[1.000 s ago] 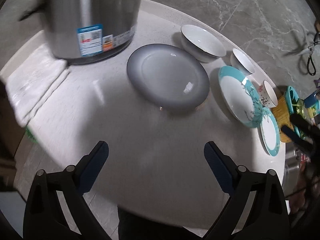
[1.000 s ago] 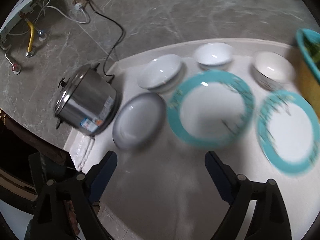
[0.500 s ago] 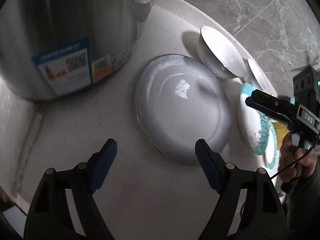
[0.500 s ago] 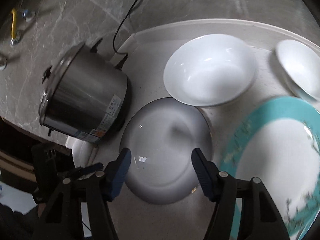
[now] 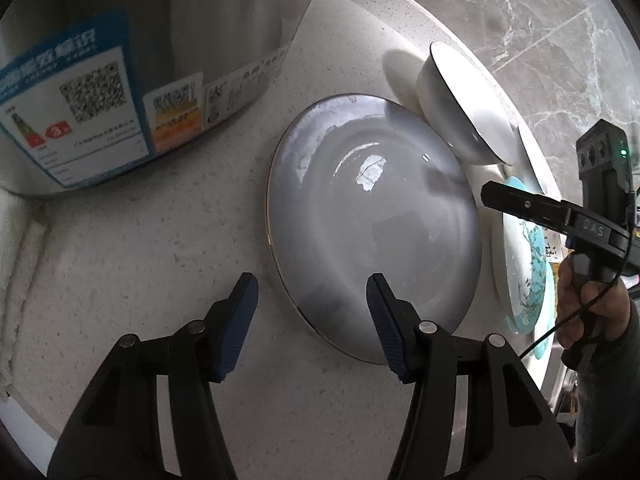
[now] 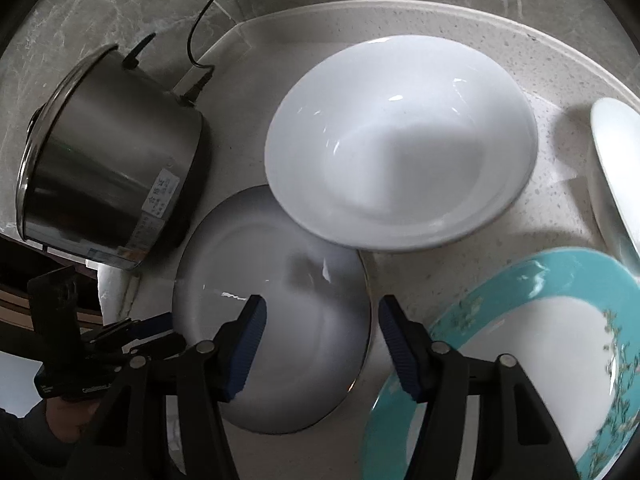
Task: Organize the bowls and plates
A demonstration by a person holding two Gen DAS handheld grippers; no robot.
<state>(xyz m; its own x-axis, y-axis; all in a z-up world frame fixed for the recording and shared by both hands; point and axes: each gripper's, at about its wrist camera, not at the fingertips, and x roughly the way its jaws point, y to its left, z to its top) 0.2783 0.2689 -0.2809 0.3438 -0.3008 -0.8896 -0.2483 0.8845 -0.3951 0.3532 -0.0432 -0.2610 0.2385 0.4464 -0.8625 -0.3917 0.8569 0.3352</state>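
Behind the steel pot, only the right view shows its cord.

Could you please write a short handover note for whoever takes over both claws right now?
Left claw: closing, straddling the near-left rim of the grey plate, pads not yet on it.
Right claw: closing, straddling the plate's opposite rim, also not gripping.
Things: the grey plate lies flat beside the steel pot; the white bowl sits just behind it; the teal plate is on the right, a second bowl beyond.
Done: nothing stacked so far.
Left: grip the grey plate, then group plates and bowls.
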